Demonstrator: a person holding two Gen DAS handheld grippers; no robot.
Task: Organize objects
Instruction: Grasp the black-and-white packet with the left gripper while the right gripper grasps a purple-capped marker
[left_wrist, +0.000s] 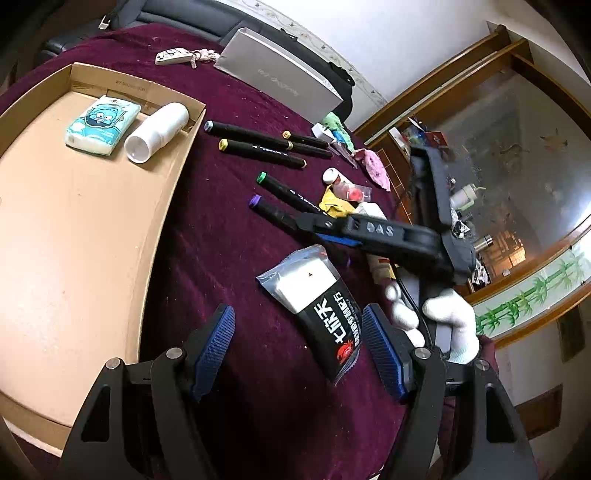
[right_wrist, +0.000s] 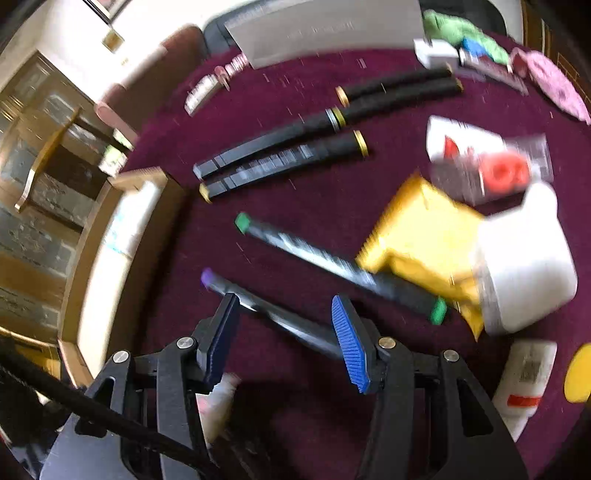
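Right gripper (right_wrist: 288, 332) down over the dark maroon velvet cloth (left_wrist: 229, 236), blue-padded jaws part open and astride the black marker with the purple end cap (right_wrist: 258, 306); pads beside the barrel, actual contact impossible to judge through the blur; long axis slanting across the jaws, purple cap pointing toward the shallow cardboard tray (left_wrist: 74, 221) at the cloth's left edge, far end hidden behind the right finger. Just beyond, lying almost parallel, the black marker with green end caps (right_wrist: 332, 262), one end touching a crumpled yellow packet (right_wrist: 417, 236). Further back toward the cloth's far edge, four more black markers with yellow and grey caps (right_wrist: 284, 162), axes roughly the same way. Left gripper (left_wrist: 299, 347) hovering with jaws well apart, nothing between the pads; black-and-silver foil pouch (left_wrist: 314, 310) lying flat under it. Inside the tray's far corner, a pale blue tissue pack (left_wrist: 101, 123) and a white plastic bottle (left_wrist: 157, 131) on its side.
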